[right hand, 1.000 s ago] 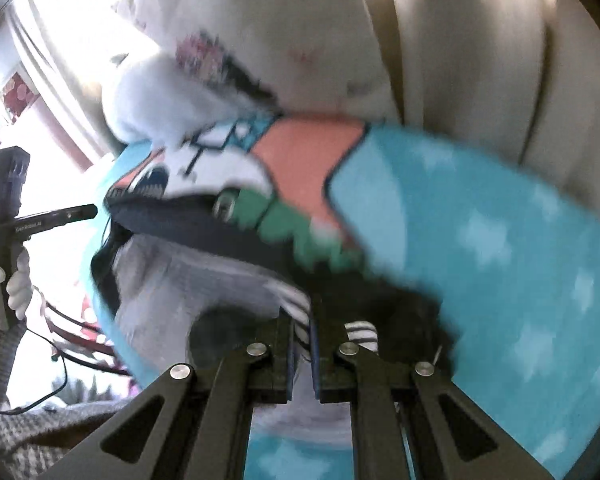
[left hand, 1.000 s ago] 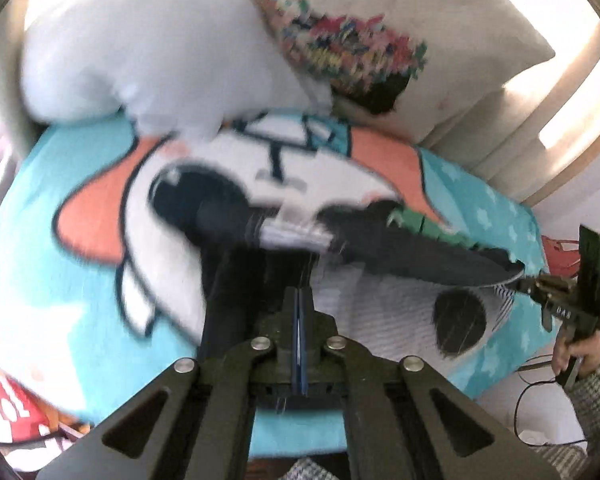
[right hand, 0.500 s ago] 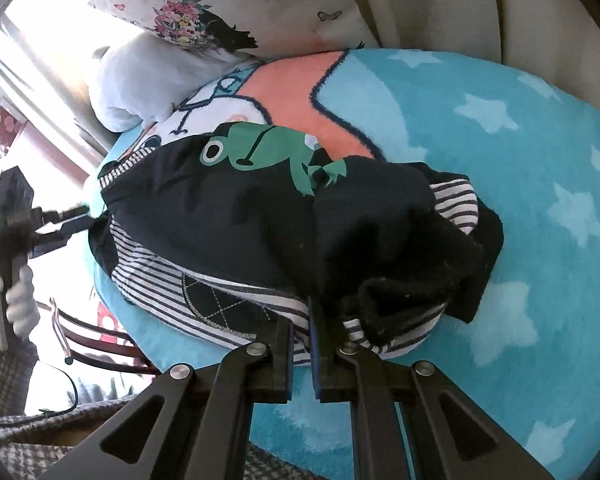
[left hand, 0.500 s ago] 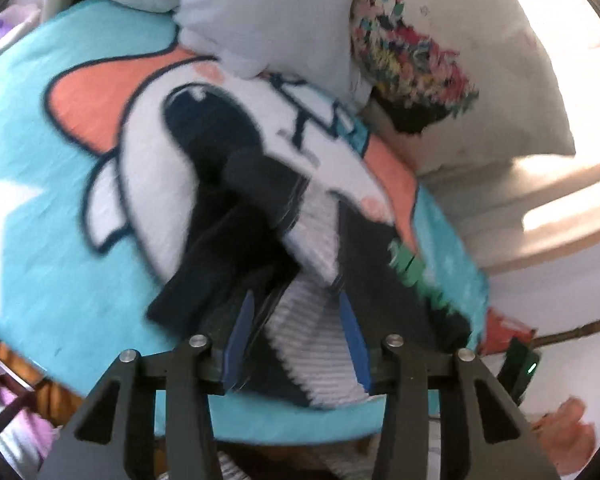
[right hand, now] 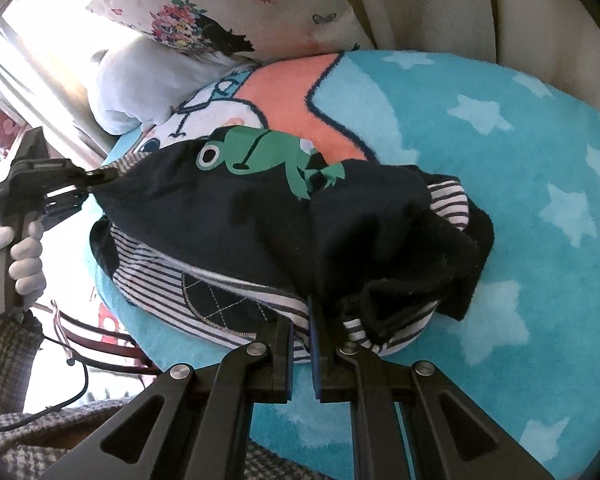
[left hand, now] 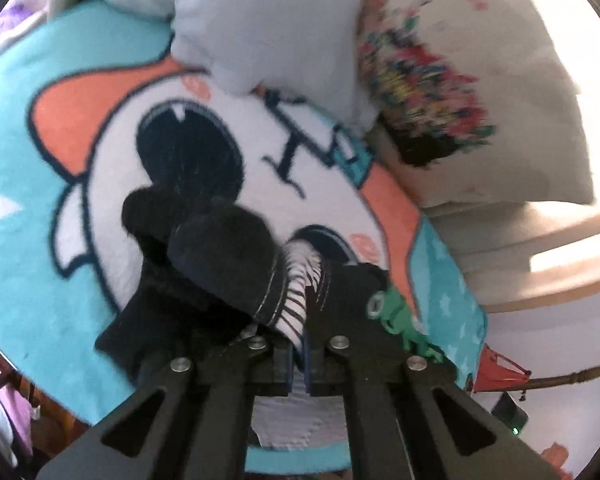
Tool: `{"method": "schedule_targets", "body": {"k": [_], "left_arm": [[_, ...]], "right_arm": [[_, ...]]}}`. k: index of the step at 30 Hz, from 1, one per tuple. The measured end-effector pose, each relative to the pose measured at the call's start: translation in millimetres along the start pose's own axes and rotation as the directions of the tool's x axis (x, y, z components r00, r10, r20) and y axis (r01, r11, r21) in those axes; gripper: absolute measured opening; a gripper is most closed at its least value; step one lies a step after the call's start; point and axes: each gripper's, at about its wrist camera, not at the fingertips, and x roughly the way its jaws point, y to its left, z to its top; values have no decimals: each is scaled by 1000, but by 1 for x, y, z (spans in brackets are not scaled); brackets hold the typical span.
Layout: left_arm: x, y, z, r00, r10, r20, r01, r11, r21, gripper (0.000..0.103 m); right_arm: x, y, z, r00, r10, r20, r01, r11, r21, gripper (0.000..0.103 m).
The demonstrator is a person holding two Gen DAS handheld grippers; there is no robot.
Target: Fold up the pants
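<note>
The pants point(right hand: 236, 216), dark navy with a green frog print point(right hand: 260, 156) and a striped lining, lay bunched on a turquoise star-patterned blanket point(right hand: 520, 168). The left gripper point(left hand: 298, 354) had its fingers pinched narrowly on the striped edge, and the right gripper point(right hand: 302, 334) likewise clamped the striped hem nearest it. A floral pillow point(right hand: 204, 12) and a white pillow point(right hand: 140, 84) sat behind.

pants point(right hand: 228, 216): soft matt dark cloth, striped lining, smooth printed frog point(right hand: 260, 152). blanket point(right hand: 520, 168): fuzzy, rough-piled fleece. pillows point(left hand: 268, 20): smooth matt fabric. right hand-held gripper point(right hand: 301, 344): matt black plastic arms, shiny metal screws. left hand-held gripper point(left hand: 298, 354): same finish.
</note>
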Motion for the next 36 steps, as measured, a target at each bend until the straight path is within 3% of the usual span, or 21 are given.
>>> {"method": "schedule_targets", "body": {"k": [4,8,9,10,13,16,18,20,24,29,30,31,32,36], "left_arm": [[-22,6,-33,999,34,32,-34,999,19,3],[14,46,-50,985,154,-76,-156,988,-24,8],[26,58,-52,983,148,-113,-155,986,-58,7],[27,63,-52,991,99,-94,-108,990,-87,6],[16,61,-51,993,75,-95,-82,994,-69,13],[-1,62,-53,995,50,-86,-55,997,-48,19],[-13,65,-58,996,38,-86,-41,999,-34,22],[-24,71,-65,995,47,-89,-48,999,-18,25],[-34,87,-77,991,86,-102,-89,996,-28,25],[-40,89,-84,993,76,-89,-81,995,-53,25],[-41,87,-84,994,74,-86,-78,996,-48,25],[-42,83,-84,994,72,-80,-75,996,-40,25],[-46,78,-84,995,72,-67,-74,997,-24,25],[-53,66,-83,996,91,-25,-91,996,17,25]], "right_arm": [[-7,2,-9,1000,18,-17,-19,1000,-12,7],[12,-5,-20,998,14,-58,-14,1000,13,9],[16,-8,-20,998,25,-63,-23,999,35,9],[17,-10,-19,997,39,-59,-36,998,58,9],[4,-12,-17,997,66,-52,-62,996,71,13],[-25,-15,-14,998,61,-11,-60,996,62,26],[-43,-21,-14,999,17,41,-20,998,65,52],[-56,-33,-13,995,-26,96,17,995,98,61],[-61,-57,-11,989,-46,138,17,980,200,61],[-37,-67,-4,990,-24,140,-11,970,244,61],[-31,-65,-1,992,6,123,-37,968,247,56],[-27,-61,0,994,29,105,-54,969,242,41],[-25,-53,4,996,23,83,-40,976,215,15],[-48,-29,21,990,-61,128,48,994,97,15]]}}
